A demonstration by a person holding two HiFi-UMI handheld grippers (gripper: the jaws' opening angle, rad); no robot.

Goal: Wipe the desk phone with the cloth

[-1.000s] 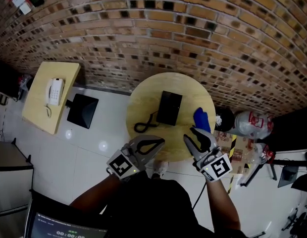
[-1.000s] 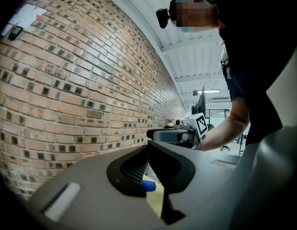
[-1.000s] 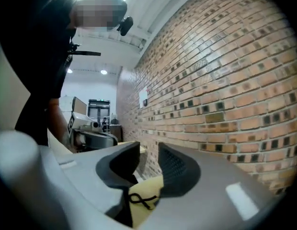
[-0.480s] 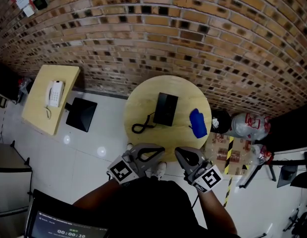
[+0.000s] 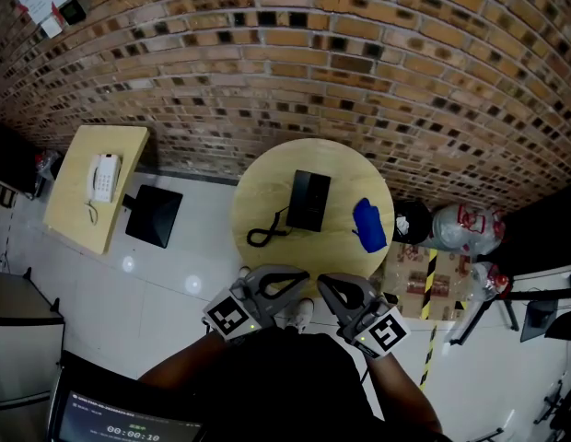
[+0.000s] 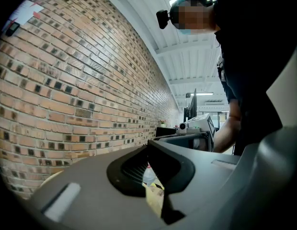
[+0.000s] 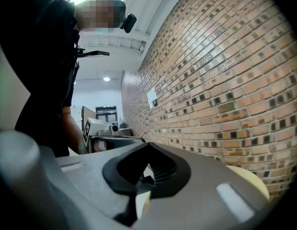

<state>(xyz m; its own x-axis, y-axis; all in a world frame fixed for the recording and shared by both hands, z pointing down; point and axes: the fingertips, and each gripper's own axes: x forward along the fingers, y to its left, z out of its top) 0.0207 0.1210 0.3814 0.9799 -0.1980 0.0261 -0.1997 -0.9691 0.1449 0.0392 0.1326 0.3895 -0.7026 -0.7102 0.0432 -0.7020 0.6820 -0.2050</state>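
One black desk phone [image 5: 309, 201] lies near the middle of the round wooden desk [image 5: 267, 178], its cord [image 5: 267, 233] looping off to the left. The blue cloth [image 5: 368, 226] lies just right of it, apart. At the desk's near edge, the left gripper [image 5: 302, 277] and right gripper [image 5: 326, 284] each have their fingers together on nothing. A clear bag [image 5: 465, 228] sits on the floor beyond, its contents unclear.

Black desk phone [image 5: 308, 201]; blue cloth [image 5: 368, 226]; tan table [image 5: 265, 180].
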